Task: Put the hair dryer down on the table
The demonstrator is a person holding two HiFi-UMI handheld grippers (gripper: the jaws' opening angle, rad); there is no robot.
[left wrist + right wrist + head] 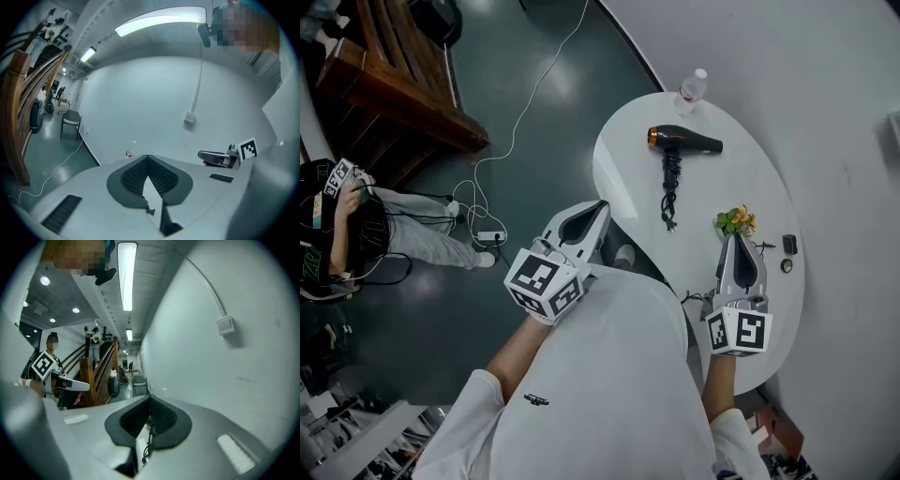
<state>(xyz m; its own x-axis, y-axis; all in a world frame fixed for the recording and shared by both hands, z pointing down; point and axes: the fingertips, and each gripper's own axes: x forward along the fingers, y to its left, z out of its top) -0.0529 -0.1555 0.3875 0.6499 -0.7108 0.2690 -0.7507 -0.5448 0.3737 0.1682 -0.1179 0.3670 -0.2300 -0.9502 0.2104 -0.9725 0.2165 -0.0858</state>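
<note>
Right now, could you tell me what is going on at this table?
A person in a white shirt stands at the white table, holding tongs in each hand. The black hair dryer lies flat on the table near a water bottle, with its cord trailing toward the person. The left tongs and right tongs are both shut and empty, short of the dryer.

Left hand-held gripper (600,208) and right hand-held gripper (736,239) hover, jaws together.

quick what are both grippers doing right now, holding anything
Left gripper: closed, empty.
Right gripper: closed, empty; the black hair dryer with an orange ring lies apart on the white oval table.
</note>
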